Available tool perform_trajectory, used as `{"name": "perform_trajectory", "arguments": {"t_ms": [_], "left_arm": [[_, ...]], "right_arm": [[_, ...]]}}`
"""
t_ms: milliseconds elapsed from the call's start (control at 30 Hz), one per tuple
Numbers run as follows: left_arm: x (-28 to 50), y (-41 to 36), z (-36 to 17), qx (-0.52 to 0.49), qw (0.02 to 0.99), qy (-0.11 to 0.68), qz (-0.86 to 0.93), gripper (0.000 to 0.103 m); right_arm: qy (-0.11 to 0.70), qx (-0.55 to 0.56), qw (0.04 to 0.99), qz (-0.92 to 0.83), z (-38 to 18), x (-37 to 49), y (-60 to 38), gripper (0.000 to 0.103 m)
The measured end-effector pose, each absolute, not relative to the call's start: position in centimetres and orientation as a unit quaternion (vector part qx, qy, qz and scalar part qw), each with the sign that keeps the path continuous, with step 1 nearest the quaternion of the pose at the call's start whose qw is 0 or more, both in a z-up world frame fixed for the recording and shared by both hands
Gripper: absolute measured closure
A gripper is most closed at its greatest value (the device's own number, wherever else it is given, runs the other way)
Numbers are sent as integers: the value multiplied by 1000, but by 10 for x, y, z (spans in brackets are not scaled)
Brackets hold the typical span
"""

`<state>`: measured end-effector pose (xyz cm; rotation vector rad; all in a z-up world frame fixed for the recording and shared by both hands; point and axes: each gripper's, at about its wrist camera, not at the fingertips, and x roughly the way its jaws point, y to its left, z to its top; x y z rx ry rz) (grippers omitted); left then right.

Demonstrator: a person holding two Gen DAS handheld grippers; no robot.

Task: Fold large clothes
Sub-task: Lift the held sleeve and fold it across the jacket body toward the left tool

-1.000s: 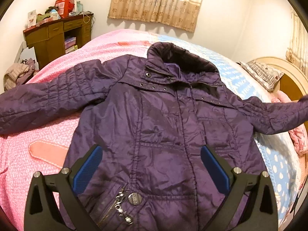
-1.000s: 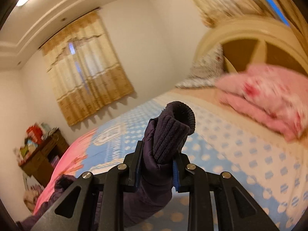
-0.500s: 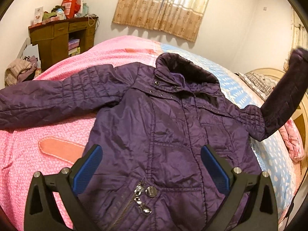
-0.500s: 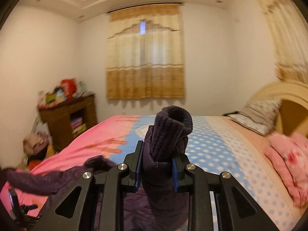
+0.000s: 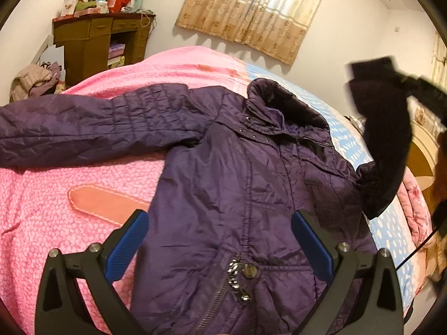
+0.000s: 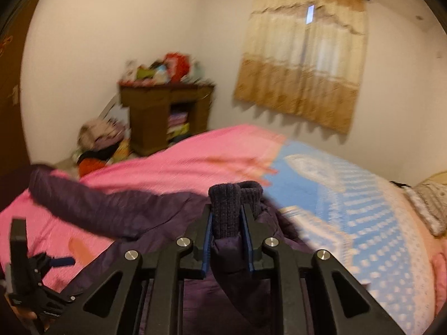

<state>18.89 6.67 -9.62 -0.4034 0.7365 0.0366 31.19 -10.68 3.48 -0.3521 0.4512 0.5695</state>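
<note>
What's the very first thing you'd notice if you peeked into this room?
A big purple jacket lies spread flat across the pink and blue bed. One sleeve lies stretched out to the left, but the right gripper pinches the other sleeve's knitted cuff and holds that sleeve up in the air. The left gripper hangs open over the jacket's front.

A dark purple jacket (image 5: 229, 184) lies on a bedspread (image 5: 56, 195) of pink speckle and white-dotted blue.

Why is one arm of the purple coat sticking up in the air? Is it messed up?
Not messed up. The right gripper has its jaws clamped on the knit cuff, lifting that sleeve off the bed. The other sleeve lies flat, so the jacket looks lopsided.
</note>
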Motion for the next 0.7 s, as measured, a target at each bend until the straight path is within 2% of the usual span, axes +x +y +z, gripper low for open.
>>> {"name": "perform_trajectory", "arguments": {"t_ms": [200,300,333,367,433,600,700], "left_arm": [[188,79,-101,-200,911,360,28,0],[192,85,-105,-201,907,369,29,0],[194,86,-106,-204,905,373,29,0],[194,88,-106,-205,904,374,27,0],[196,89,-103,-198,906,373,24,0],[208,91,-92,-202,905,374,7,0],[217,85,-84,-205,904,375,-23,1]], "right_arm": [[284,-201,881,321,-57,319,-54,85],[356,-175,847,354,-93,328,-41,84],[361,-158,847,356,-98,328,-44,76],[359,-144,850,357,-98,325,-51,53],[363,-101,846,377,-89,320,-66,25],[302,-53,875,374,-44,288,-124,25],[279,44,859,426,-14,273,-174,24]]}}
